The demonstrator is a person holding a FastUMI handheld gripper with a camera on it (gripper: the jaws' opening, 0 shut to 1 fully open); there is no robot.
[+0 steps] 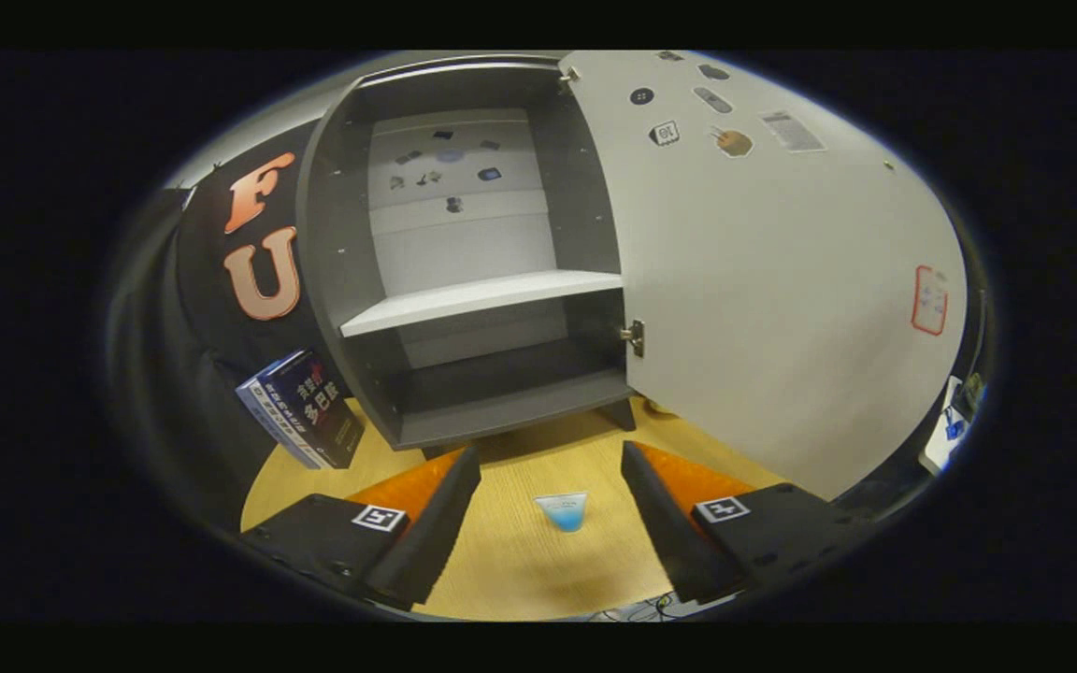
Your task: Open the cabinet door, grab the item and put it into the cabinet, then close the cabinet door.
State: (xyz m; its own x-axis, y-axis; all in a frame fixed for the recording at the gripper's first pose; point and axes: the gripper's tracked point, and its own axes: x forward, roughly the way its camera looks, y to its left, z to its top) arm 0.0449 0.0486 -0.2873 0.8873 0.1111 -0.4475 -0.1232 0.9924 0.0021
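Note:
The grey cabinet point(351, 280) stands ahead of me on the wooden table, its white door point(763, 280) swung wide open to the right. Inside, a white shelf point(482, 297) splits it into an upper and a lower compartment, and both look bare. A small clear cup with blue liquid point(563, 512) stands on the table between my fingers, touching neither. My gripper point(550, 467) is open, its fingers spread to either side of the cup, well short of the cabinet.
A dark blue book point(309, 409) leans upright against the cabinet's left side. The open door blocks the space to the right. Bare wooden table point(520, 570) lies between the fingers and the cabinet's base.

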